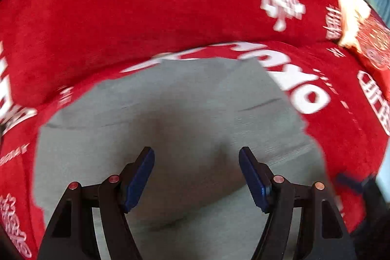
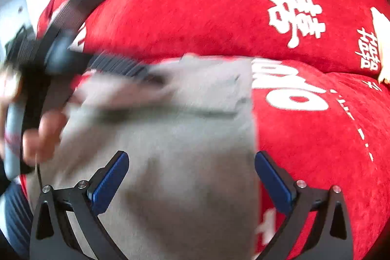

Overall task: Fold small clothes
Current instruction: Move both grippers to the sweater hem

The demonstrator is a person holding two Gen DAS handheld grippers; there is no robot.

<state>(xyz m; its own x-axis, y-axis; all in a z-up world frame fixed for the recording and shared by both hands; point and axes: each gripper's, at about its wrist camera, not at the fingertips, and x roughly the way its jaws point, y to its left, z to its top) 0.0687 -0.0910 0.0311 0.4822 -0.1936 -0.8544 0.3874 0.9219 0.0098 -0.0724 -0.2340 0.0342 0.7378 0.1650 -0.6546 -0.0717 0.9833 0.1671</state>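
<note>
Both your left claw (image 1: pixel 196 177) and right claw (image 2: pixel 191 180) stood wide and empty above the grey garment (image 1: pixel 170 118); closing low could have pinched the red cover (image 1: pixel 146 4) underneath too.

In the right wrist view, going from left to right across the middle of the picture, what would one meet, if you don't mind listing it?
A hand holding the left gripper → grey garment → red cover with white lettering.

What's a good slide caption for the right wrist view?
Open right tongs above a grey garment on the red printed cover, left tongs blurred at its far edge.
</note>
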